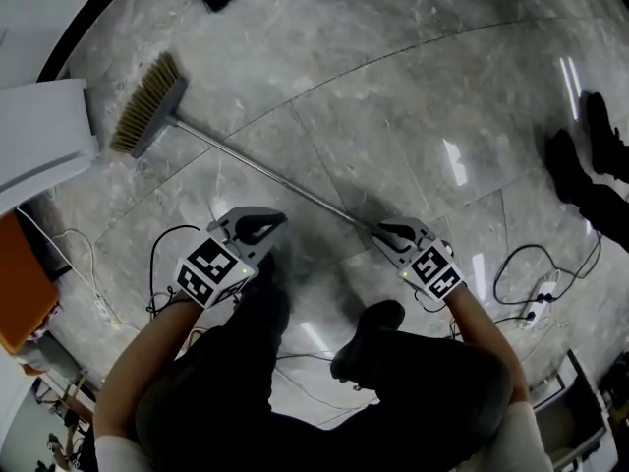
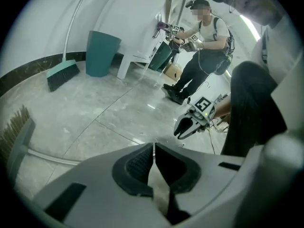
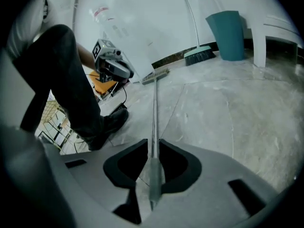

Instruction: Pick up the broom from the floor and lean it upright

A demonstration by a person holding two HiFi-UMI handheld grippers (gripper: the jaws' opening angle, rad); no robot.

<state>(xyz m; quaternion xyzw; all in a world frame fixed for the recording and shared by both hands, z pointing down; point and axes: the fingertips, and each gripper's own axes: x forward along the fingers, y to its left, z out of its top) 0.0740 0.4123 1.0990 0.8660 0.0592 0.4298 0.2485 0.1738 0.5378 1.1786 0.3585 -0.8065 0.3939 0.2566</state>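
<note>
Though right gripper [image 1: 381,230], jaws parted astride broom [image 1: 246,158], hides its end, left gripper [image 1: 278,220] is clenched.

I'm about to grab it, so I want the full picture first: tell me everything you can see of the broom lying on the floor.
The broom lies flat on the grey stone-look floor. It has tan bristles, a grey head and a thin, straight, metal-looking handle. Its free end runs between the slightly parted jaws of the right gripper, which do not seem to press it; nothing else touches it.
</note>
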